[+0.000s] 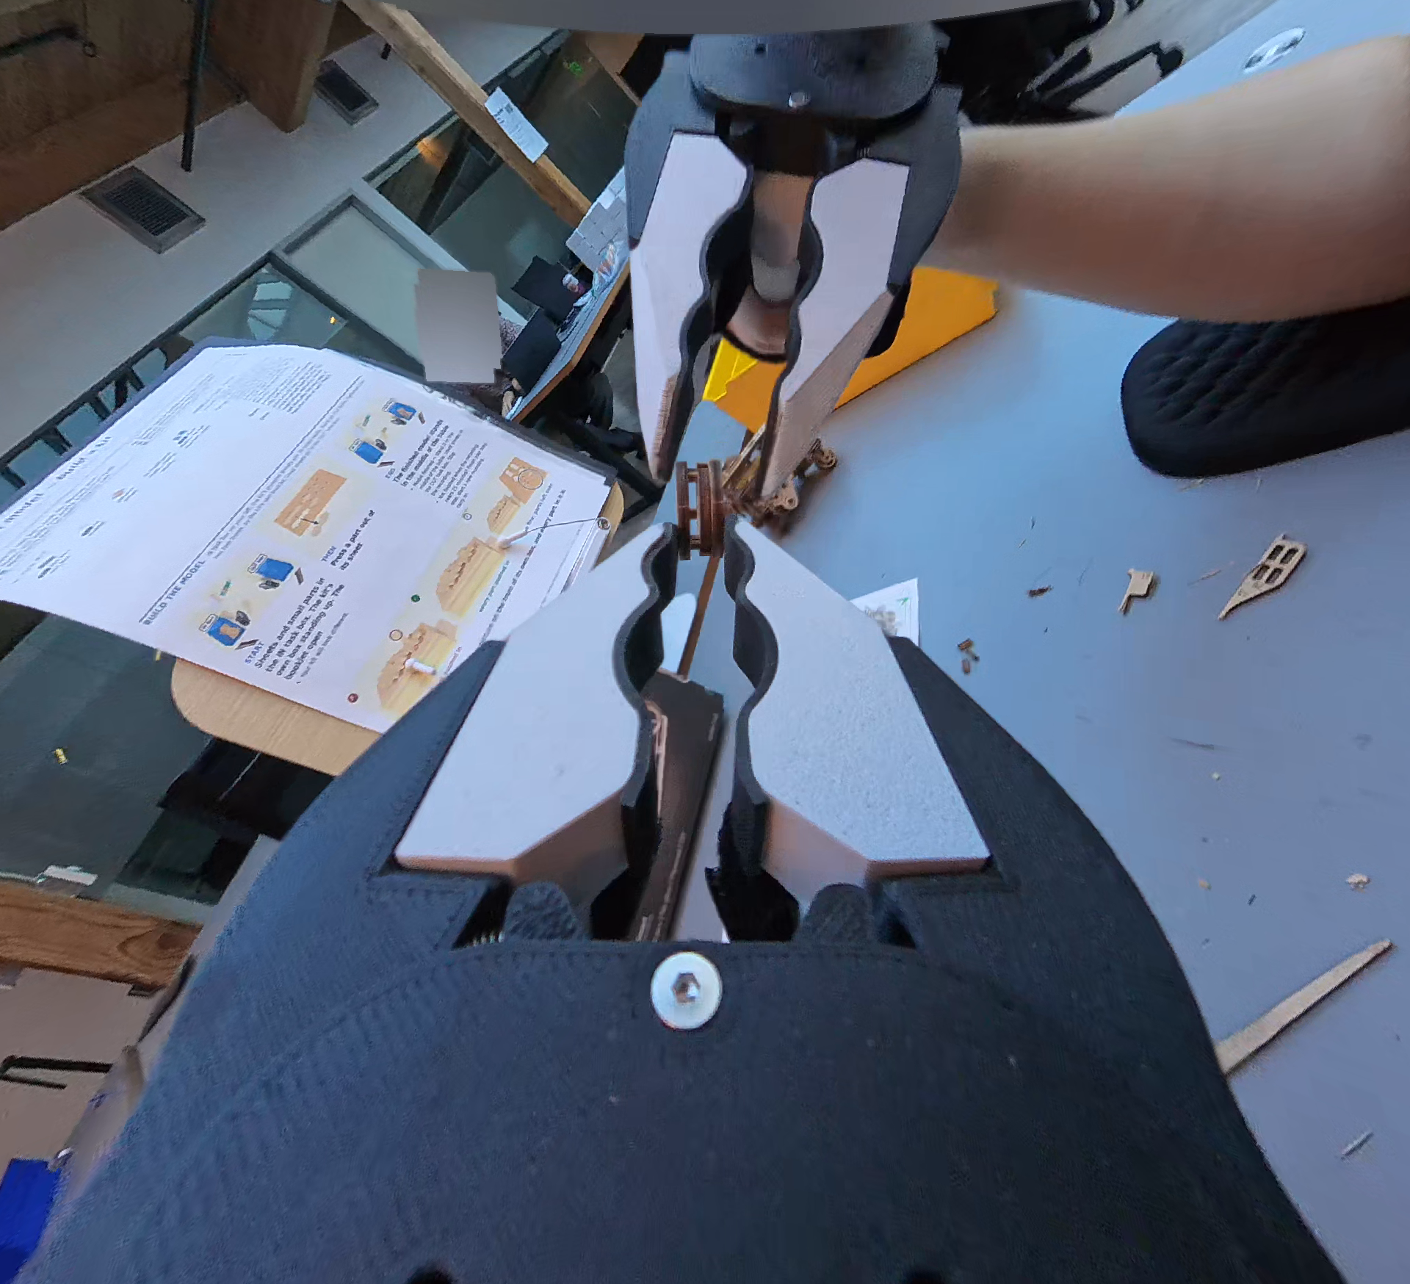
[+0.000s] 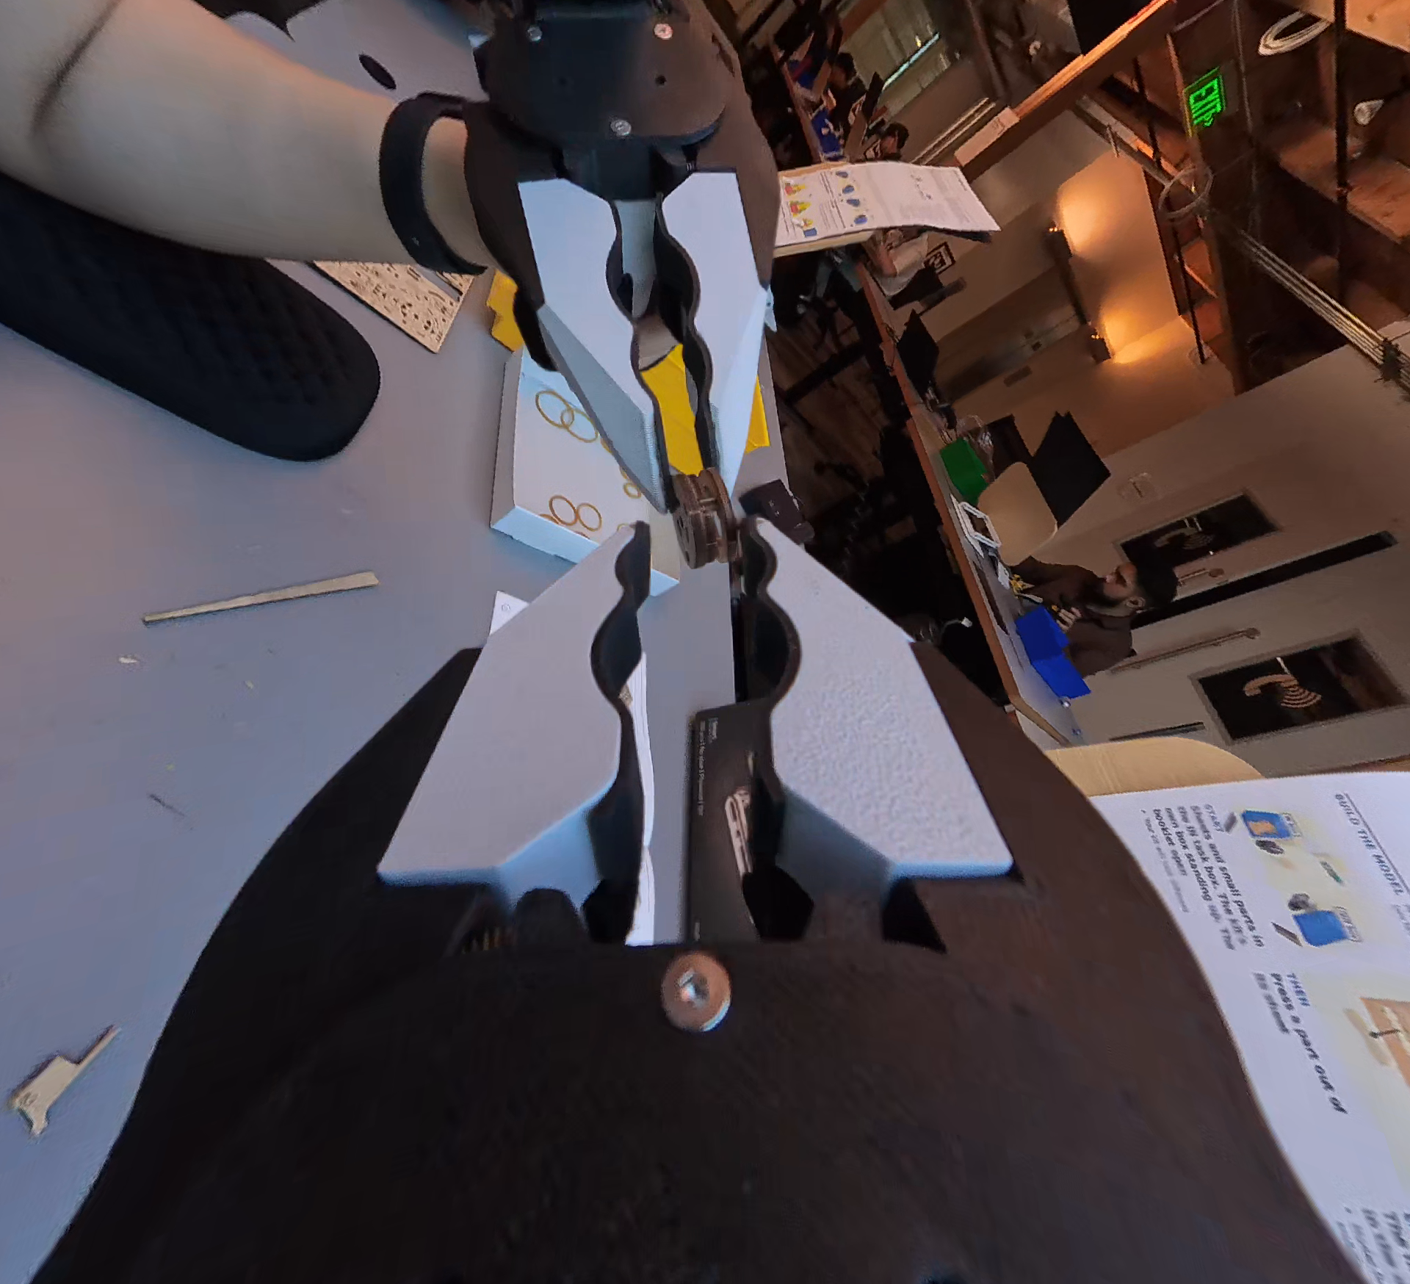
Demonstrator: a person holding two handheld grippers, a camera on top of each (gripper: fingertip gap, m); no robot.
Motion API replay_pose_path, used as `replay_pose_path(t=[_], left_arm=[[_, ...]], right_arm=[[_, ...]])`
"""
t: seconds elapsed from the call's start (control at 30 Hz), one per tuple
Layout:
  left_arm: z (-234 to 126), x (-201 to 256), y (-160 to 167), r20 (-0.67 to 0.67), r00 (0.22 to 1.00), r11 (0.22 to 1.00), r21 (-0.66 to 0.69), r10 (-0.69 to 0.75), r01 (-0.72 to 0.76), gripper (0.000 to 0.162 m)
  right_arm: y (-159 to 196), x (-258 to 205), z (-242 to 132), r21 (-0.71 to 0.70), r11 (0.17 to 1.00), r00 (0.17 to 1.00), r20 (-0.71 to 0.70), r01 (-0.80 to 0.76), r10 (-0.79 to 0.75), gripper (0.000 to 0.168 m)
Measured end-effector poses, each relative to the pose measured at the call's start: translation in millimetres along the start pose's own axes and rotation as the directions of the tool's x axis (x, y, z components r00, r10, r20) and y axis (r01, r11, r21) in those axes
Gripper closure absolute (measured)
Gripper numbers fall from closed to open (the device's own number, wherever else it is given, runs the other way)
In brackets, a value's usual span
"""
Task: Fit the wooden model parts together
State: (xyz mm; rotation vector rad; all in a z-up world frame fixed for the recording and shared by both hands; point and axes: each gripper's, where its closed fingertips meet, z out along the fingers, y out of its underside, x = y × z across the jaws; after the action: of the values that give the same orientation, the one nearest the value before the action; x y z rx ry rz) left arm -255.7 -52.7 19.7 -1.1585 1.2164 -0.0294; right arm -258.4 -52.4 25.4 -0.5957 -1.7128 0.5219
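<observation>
Wooden wheel part [image 1: 698, 511] gripped by both grippers' fingers, seemingly; offcuts [image 1: 1263, 572], instruction sheet [image 1: 305, 515] nearby.

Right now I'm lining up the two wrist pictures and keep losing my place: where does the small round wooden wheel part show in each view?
Left wrist view: wooden wheel part sits just above centre, between the tips of the two hand-held grippers.
Right wrist view: wooden wheel part sits just above centre, again between the facing tips.
Shared landmark: the black mesh pad, at the right edge in the left wrist view and at the left in the right wrist view.
</observation>
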Motion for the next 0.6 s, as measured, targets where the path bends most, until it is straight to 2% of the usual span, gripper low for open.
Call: replay_pose_path(t=[0.2,0.3,0.43,0.6], left_arm=[[7,8,16,-0.017,0.997,0.989,-0.125,0.077,-0.079,0.153],[10,14,22,-0.042,0.996,0.984,-0.157,0.083,-0.089,0.152],[9,12,20,-0.041,0.998,0.989,-0.140,0.049,-0.054,0.152],[2,6,6,-0.049,0.996,0.997,-0.006,-0.071,0.071,0.144]], right_arm=[[19,-12,12,-0.215,0.966,0.989,0.016,0.146,-0.146,0.144],[28,-13,15,-0.273,0.950,0.988,0.020,0.153,-0.154,0.155],[25,-12,15,-0.243,0.961,0.991,0.017,0.131,-0.131,0.158],[0,-8,7,-0.030,0.999,1.000,0.021,0.020,-0.019,0.158]])
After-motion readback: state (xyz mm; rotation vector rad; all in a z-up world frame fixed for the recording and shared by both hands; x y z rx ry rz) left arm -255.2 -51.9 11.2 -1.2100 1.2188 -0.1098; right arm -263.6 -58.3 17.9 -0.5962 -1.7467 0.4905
